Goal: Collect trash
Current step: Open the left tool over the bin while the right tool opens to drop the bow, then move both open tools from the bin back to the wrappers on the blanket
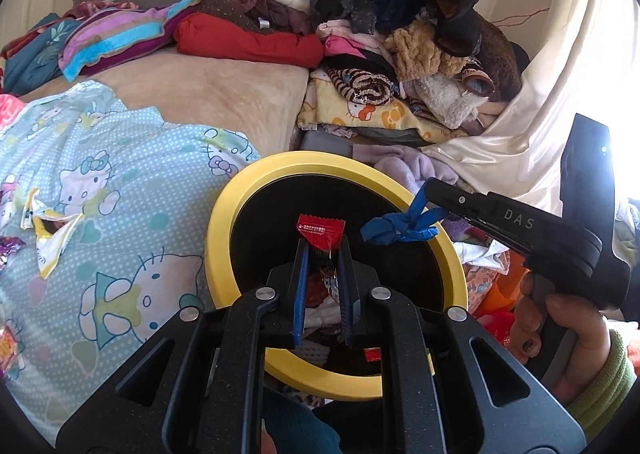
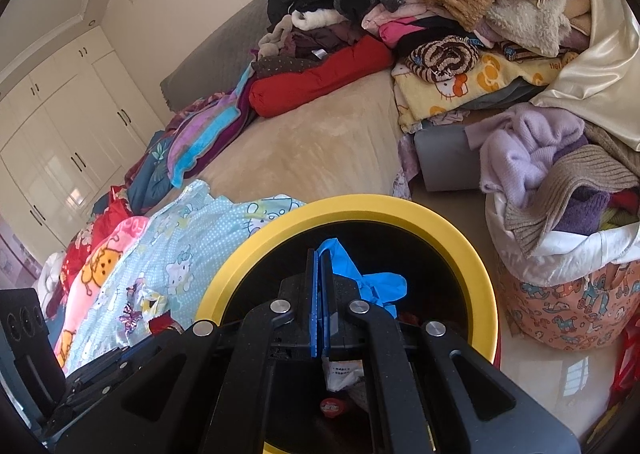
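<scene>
Red wrapper (image 1: 320, 232): thin, crinkly, near weightless; pinched at its lower edge by the nearly closed left gripper (image 1: 323, 254) over the yellow-rimmed bin (image 1: 224, 214). Right gripper (image 2: 320, 254), clamped fully on a limp blue glove (image 2: 368, 278), hangs above the same bin.

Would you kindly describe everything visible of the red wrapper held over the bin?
The red wrapper is a small, crinkled, glossy packet, foil-like by its look, with a serrated top edge and a line of tiny pale print. The left gripper pinches its lower part; its flat upper end sticks up past the jaws. It hangs above the dark opening of the yellow-rimmed bin, touching nothing else visible.
</scene>
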The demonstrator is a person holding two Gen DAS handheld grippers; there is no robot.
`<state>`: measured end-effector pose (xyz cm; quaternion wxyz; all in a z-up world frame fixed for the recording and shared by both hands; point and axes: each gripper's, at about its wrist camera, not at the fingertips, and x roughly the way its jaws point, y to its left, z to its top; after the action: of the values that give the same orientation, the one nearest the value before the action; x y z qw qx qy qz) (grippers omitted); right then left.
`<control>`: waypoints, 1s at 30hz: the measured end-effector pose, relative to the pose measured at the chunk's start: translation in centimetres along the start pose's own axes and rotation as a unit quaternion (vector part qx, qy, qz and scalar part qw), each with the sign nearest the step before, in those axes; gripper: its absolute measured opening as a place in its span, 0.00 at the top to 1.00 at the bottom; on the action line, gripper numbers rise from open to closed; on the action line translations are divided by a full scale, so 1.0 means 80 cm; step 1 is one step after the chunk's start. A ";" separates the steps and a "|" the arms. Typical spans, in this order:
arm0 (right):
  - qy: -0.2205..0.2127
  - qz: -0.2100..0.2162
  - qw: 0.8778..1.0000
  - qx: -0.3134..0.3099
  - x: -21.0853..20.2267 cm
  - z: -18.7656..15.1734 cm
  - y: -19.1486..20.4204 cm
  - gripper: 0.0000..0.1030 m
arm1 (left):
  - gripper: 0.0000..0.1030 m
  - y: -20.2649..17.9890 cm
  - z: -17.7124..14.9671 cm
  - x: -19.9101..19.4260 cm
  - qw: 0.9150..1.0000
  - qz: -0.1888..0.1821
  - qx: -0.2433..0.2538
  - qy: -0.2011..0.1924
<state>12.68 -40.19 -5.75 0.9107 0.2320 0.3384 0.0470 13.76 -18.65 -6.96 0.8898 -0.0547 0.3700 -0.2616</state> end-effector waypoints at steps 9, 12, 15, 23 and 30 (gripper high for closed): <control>0.003 -0.002 1.000 0.014 0.000 0.000 -0.004 0.70 | 0.25 0.015 0.004 -0.011 1.000 -0.005 -0.024 -0.010; 0.000 -0.002 1.000 0.017 -0.003 0.001 -0.003 0.63 | 0.11 0.022 0.005 -0.020 0.999 -0.001 -0.035 -0.018; -0.003 -0.001 1.000 0.018 -0.005 0.002 -0.001 0.54 | 0.11 0.027 0.005 -0.027 0.999 0.013 -0.033 -0.023; -0.011 0.004 1.000 -0.006 -0.013 0.004 0.020 0.50 | 0.11 0.043 0.006 -0.059 0.997 0.040 -0.036 -0.050; -0.011 0.013 0.999 -0.030 -0.017 0.001 0.048 0.46 | 0.11 0.062 0.011 -0.087 0.994 0.055 -0.051 -0.076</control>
<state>11.99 -37.10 -3.15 0.9204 0.2093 0.3233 0.0669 12.41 -10.99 -3.39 0.9246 -0.0990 0.3163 -0.1879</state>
